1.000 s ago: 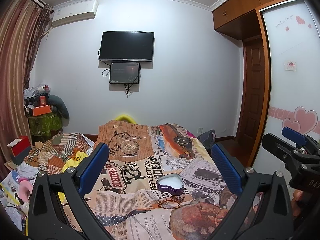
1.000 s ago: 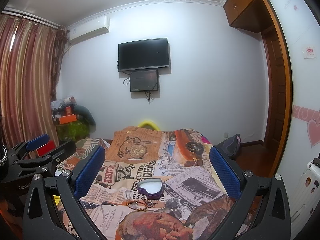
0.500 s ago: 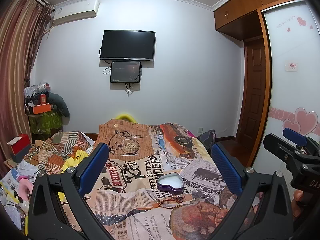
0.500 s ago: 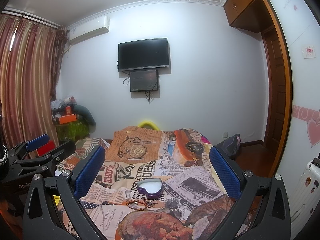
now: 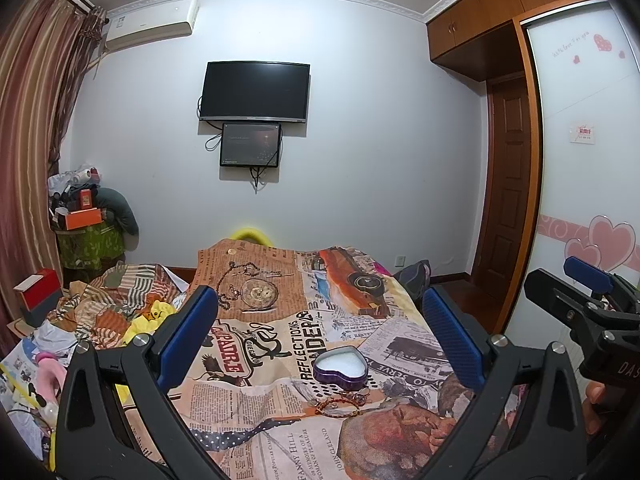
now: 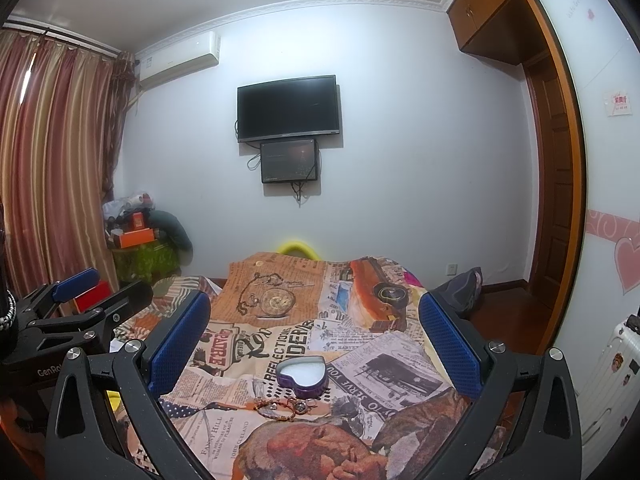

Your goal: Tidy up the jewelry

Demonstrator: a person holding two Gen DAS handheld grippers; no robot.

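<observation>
Jewelry (image 6: pixel 286 405), seemingly a bracelet and rings, lay loose on the bed (image 6: pixel 256 360) beside an empty tin (image 6: pixel 302 374); both grippers' jaws gaped, nothing sorted yet.

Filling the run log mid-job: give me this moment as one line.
left gripper: open, empty | right gripper: open, empty | heart tin: open, on bedspread | bracelets: loose in front of tin | stage: pre-grasp

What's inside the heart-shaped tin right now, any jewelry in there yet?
The heart-shaped tin is open and shows only a pale white lining; no jewelry visible inside. The bracelet lies on the bedspread just in front of it. The near wall hides part of the tin's floor.
</observation>
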